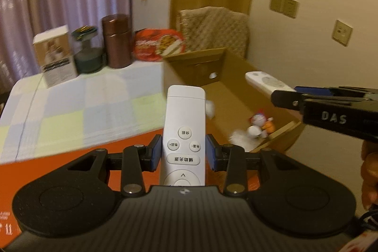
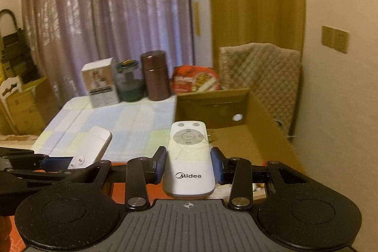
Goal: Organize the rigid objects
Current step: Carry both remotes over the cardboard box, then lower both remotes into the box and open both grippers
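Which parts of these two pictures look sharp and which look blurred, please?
Left wrist view: the white remote between the fingers is sharp, while the cardboard box and its toys smear. Right wrist view: the Midea remote is crisp; curtain and tins are soft.

- A white Midea remote [image 2: 189, 164] is clamped between the blue pads [image 2: 160, 164] of the right tool [image 2: 189, 165], its buttons pointing away from the camera.
- An open cardboard box [image 2: 267, 134] is seen just beyond and right of this remote.
- Left of the remote, a second white remote [image 2: 93, 148] is gripped by the left tool [image 2: 59, 161].
- Behind the box, a red snack bag [image 2: 196, 80] is seen; further left on the checked table [image 2: 122, 117] a brown canister [image 2: 154, 74], a glass jar [image 2: 128, 82] and a white carton [image 2: 100, 84] are lined up.
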Demonstrator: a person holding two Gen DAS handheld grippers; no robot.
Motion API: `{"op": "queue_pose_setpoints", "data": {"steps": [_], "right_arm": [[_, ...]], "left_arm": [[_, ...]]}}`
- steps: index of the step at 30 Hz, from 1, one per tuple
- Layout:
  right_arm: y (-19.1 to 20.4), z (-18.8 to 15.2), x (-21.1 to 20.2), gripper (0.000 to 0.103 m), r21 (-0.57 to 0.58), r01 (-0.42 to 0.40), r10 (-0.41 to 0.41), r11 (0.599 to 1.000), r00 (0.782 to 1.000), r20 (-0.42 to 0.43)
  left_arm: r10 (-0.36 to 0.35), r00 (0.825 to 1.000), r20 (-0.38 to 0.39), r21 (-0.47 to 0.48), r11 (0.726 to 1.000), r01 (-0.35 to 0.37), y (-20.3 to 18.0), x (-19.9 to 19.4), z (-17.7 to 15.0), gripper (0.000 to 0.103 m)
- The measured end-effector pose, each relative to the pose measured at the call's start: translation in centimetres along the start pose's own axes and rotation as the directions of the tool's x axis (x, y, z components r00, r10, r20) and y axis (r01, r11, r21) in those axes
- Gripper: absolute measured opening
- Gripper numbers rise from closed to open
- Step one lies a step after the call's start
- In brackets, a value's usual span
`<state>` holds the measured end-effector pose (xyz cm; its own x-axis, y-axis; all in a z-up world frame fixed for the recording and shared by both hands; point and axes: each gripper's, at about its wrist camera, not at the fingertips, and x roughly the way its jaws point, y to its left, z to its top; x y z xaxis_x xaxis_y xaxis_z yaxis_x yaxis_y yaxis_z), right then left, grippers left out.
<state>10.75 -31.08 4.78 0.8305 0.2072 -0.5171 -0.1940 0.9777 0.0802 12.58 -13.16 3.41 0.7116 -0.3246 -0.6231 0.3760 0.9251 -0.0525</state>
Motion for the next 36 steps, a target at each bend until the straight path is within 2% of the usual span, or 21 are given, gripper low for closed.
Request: {"op": "queue_pose_setpoints", "data": {"steps": [7,18,25,36], "right_arm": [[-4.7,0.6,0.1,0.037,0.025,0.037,-0.036,0.999,0.999,-0.01],[-10.8,0.8,2.1,0.037,0.071,0.048,-0.044,0.996,0.998,-0.055],[-12.2,0.5,4.2,0.037,0.083,0.035,-0.028,0.996,0.996,-0.08],[-13.1,-0.1,6.5,0.037,0.095,0.023,-0.012,0.995,0.994,-0.109]], "left_arm": [[-0.048,0.999,0.008,0.049,0.998,0.048,-4.3,2.3,2.6,0.034],[-0.09,0.995,-0.032,0.05,0.995,0.091,-6.9,7.8,5.2,0.034],[-0.084,0.995,-0.061,0.03,0.996,0.086,-7.2,11.1,5.8,0.034],[-0.085,0.992,-0.09,0.024,0.996,0.088,-7.2,13.9,6.4,0.034]]}}
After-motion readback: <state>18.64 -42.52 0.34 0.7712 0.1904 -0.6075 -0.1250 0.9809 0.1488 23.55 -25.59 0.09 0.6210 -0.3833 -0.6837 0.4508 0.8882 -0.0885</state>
